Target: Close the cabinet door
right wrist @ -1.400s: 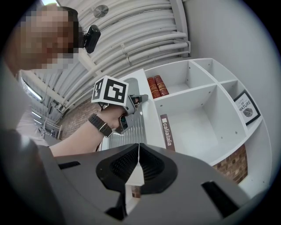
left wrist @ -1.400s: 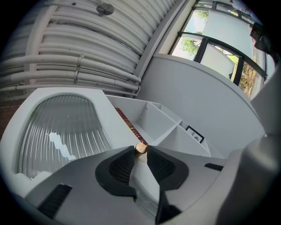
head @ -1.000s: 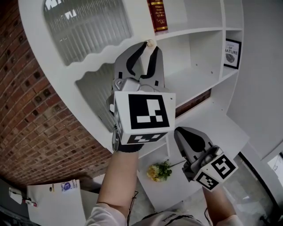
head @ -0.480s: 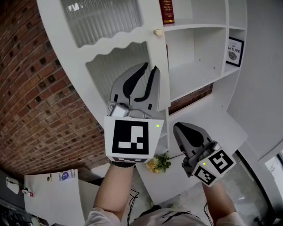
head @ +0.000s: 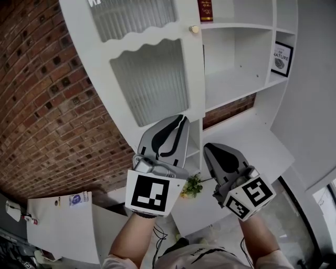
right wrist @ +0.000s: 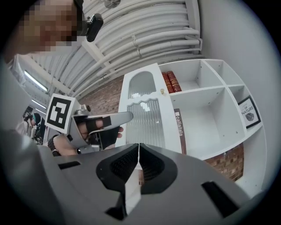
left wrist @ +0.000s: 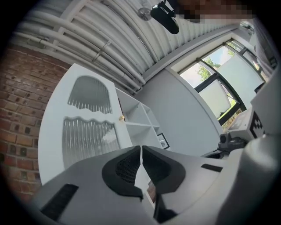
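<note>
The white cabinet door (head: 152,79) with ribbed glass panels lies about flat to the cabinet front, and a thin dark gap shows along its right edge. Its small brass knob (head: 193,29) is free. My left gripper (head: 181,119) hangs below the door's lower edge, well under the knob. Its jaws are closing, almost together, and nothing is between them. In the left gripper view the door (left wrist: 88,132) and knob (left wrist: 121,118) stand beyond the left gripper (left wrist: 141,149). My right gripper (head: 206,147) is shut and empty, beside the left one. The right gripper view shows the door (right wrist: 145,114) past the right gripper (right wrist: 138,147).
Open white shelves (head: 236,79) sit right of the door, with red books (head: 205,10) above and a framed picture (head: 282,58) at far right. Yellow flowers (head: 192,185) lie on the low counter. A brick wall (head: 47,105) is on the left.
My left gripper came off the knob and dropped toward the person, its jaws narrowing from wide to nearly together. The right gripper barely shifted.
</note>
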Demonstrator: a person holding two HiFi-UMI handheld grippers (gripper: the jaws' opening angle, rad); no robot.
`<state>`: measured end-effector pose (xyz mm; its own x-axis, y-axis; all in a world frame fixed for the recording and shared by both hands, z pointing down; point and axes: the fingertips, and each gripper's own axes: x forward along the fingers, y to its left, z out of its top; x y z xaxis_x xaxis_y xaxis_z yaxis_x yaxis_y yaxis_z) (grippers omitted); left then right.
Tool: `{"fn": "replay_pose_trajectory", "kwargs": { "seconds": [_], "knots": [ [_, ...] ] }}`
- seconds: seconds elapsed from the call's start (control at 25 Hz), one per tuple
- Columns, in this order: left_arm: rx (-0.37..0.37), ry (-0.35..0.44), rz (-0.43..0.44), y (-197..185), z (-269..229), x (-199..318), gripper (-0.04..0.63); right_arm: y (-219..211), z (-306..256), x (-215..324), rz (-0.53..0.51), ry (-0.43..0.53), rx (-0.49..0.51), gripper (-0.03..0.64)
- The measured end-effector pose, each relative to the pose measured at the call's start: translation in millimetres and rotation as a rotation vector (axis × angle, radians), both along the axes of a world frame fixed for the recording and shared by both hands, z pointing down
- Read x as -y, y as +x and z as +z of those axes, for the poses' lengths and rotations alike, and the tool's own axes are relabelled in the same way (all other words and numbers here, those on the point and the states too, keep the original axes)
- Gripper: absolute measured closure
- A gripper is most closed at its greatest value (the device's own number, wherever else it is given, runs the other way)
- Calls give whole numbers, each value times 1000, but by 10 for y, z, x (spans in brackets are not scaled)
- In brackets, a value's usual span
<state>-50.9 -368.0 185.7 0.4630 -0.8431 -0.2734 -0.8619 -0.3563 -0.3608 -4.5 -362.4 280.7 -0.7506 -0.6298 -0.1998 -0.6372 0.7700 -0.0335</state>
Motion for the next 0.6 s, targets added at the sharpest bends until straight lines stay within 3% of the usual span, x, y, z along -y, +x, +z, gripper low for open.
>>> {"fn": "replay_pose_trajectory", "kwargs": {
  "seconds": [0.4,0.6],
  "knots": [
    [-124,-154,53,-61,678,-347,583,-72,171,-167,-16,-12,-40,597],
    [-153,-228,51,-63,1029,-525,584,-135,299,-256,-35,-22,-71,597]
  ]
}}
